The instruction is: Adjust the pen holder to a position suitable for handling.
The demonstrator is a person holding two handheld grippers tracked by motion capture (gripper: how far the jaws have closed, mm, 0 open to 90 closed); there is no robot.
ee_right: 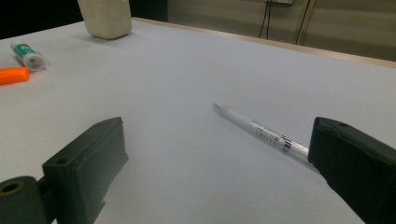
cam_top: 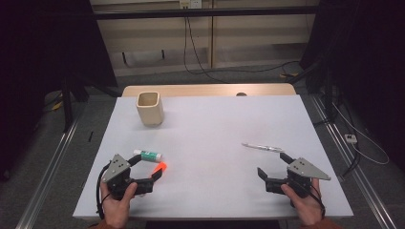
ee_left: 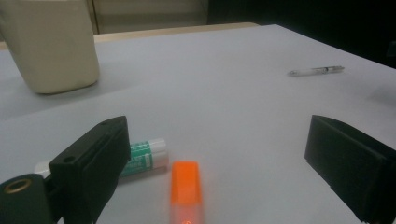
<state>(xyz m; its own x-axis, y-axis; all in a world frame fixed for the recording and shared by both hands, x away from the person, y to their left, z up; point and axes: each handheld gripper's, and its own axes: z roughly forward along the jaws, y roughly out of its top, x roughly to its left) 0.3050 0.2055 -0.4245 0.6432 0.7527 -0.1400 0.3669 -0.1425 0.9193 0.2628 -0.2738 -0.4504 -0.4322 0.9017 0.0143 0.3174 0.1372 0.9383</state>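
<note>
Orange marker [ee_left: 186,192] lies between left hand-held gripper's [ee_left: 224,158] spread jaws.

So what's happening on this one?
A person sits at a white table with a gripper in each hand, both open and holding nothing. The left gripper is beside an orange marker and a green-and-white tube. The right gripper is close to a white pen. A beige cup stands at the far left.

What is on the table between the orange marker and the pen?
Nothing. In the high view, the stretch of white table between the orange marker and the pen is bare.
</note>
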